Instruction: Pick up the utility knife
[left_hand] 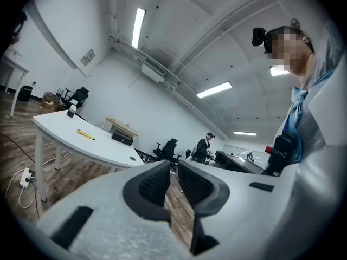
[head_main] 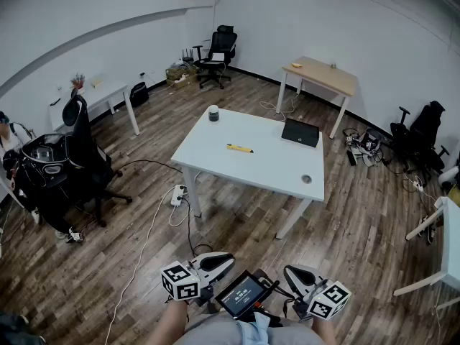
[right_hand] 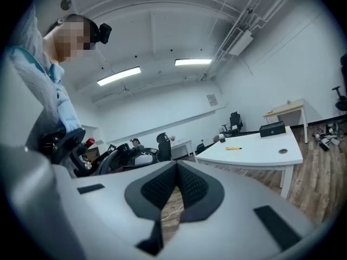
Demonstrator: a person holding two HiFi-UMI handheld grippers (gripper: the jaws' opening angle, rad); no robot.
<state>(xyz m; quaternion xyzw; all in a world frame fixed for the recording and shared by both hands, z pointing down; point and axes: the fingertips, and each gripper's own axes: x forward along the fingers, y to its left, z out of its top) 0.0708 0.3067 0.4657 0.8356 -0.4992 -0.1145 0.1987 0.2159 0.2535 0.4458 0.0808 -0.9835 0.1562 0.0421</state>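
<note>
Both tools are held low in front of the person. The left gripper (left_hand: 173,166) has its jaws pressed together on nothing, and the right gripper (right_hand: 177,166) is likewise closed and empty, both pointing roughly level.

The yellow utility knife (head_main: 240,149) lies flat near the middle of the white table (head_main: 266,167), well apart from both grippers, between a dark cup (head_main: 213,113) and a black case (head_main: 300,132).

From where I stand, the likeliest trouble is arriving with the jaws closed, which would only shove the knife across the smooth top. It is slim and flat, so pads coming in level may skate over it rather than bite. The power strip (head_main: 177,195) and its cable on the floor by the near table leg could also catch a foot.
</note>
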